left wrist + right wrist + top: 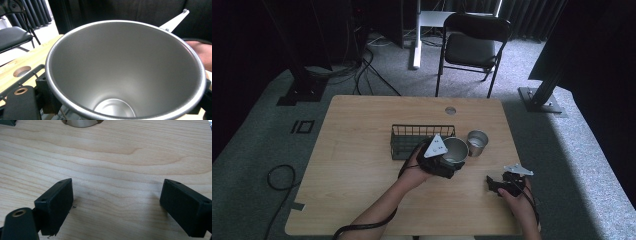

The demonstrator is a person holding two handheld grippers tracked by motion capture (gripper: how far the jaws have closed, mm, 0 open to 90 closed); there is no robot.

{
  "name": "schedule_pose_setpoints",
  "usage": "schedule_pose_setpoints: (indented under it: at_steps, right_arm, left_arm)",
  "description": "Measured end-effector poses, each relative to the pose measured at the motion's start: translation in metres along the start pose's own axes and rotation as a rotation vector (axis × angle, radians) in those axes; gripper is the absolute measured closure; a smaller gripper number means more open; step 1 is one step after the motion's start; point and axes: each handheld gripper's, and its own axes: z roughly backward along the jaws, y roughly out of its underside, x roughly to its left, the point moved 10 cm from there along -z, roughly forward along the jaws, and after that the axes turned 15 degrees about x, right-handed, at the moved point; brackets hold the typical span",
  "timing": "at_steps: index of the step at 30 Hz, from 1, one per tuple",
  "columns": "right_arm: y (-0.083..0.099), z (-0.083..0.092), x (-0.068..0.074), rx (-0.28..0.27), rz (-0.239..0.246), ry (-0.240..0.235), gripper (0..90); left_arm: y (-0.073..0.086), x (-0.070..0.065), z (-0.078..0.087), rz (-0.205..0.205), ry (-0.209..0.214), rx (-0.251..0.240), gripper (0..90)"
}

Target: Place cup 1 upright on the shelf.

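Forearms entered from six o'clock onto the pale rectangular wooden table [362,165]. Right gripper [502,184] sat at about four o'clock of the tabletop, jaws spread wide with bare wood grain between them, black pads [56,205] low over the surface. Left gripper [447,162] was near table centre, jaws pinching a large brushed-steel cup [125,72] by its sides; the cup's inside looked empty. Just beside it at three o'clock stood a smaller shiny steel cup [477,142], upright. A dark wire rectangular basket [412,135] lay immediately at the left gripper's ten o'clock. Farther off at twelve o'clock, a black folding chair [472,47] stood on grey carpet.
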Motion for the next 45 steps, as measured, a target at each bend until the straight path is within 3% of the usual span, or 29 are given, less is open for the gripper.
schedule_pose_setpoints:
  at_steps: [11, 23, 31, 32, 36, 38, 45]
  right_arm:
    - [0.000, 0.000, 0.000, 0.001, 0.000, 0.000, 11.2]
    - [0.000, 0.000, 0.000, 0.000, -0.001, 0.000, 11.2]
    - [0.000, 0.000, 0.000, 0.000, 0.000, 0.000, 11.2]
    - [0.000, 0.000, 0.000, 0.000, 0.000, 0.000, 11.2]
    - [0.000, 0.000, 0.000, 0.000, 0.000, 0.000, 11.2]
    - [0.000, 0.000, 0.000, 0.000, 0.000, 0.000, 11.2]
    - [0.000, 0.000, 0.000, 0.000, 0.000, 0.000, 11.2]
  left_arm:
    - [-0.013, 0.014, 0.021, 0.016, -0.035, -0.034, 14.8]
    - [-0.017, 0.042, 0.045, 0.070, -0.122, -0.066, 14.8]
    - [-0.016, 0.070, 0.061, 0.125, -0.250, -0.071, 14.8]
    - [-0.016, 0.070, 0.061, 0.125, -0.250, -0.071, 14.8]
    - [-0.011, 0.088, 0.069, 0.171, -0.336, -0.063, 14.8]
    - [-0.010, 0.091, 0.070, 0.182, -0.346, -0.064, 14.8]
    - [-0.004, 0.110, 0.077, 0.227, -0.445, -0.047, 14.8]
